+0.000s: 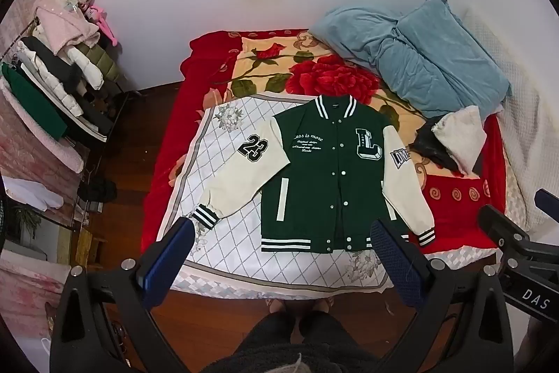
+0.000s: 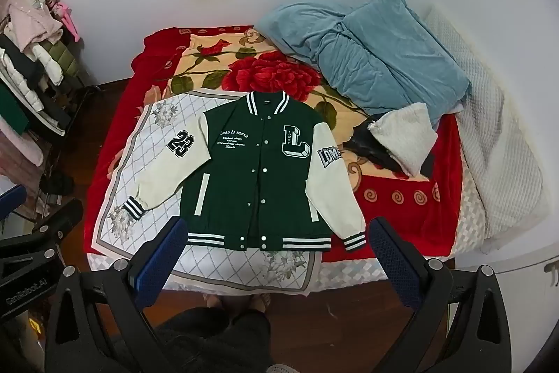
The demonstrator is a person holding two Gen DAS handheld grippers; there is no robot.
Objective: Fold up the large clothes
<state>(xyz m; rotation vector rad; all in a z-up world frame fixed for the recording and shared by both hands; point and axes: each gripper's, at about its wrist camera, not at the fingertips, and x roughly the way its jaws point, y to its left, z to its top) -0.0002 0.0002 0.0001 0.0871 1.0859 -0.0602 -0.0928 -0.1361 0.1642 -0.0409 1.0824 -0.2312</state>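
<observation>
A green varsity jacket (image 1: 314, 177) (image 2: 251, 170) with cream sleeves lies flat and face up on a white diamond-pattern sheet (image 1: 237, 243) (image 2: 146, 163) on the bed. Its front is snapped shut, and both sleeves angle outward and down. My left gripper (image 1: 284, 233) hangs high above the jacket's hem, open, with nothing between its blue pads (image 1: 174, 247). My right gripper (image 2: 276, 233) is also open and empty, held above the hem. Each gripper's body shows at the side edge of the other's view.
A red rose blanket (image 1: 314, 76) covers the bed. A blue quilt (image 1: 429, 58) and a white pillow (image 1: 461, 135) are at its far right. A rack of clothes (image 1: 59, 86) stands on the left. A person's feet (image 1: 297, 305) stand on the wooden floor by the bed's near edge.
</observation>
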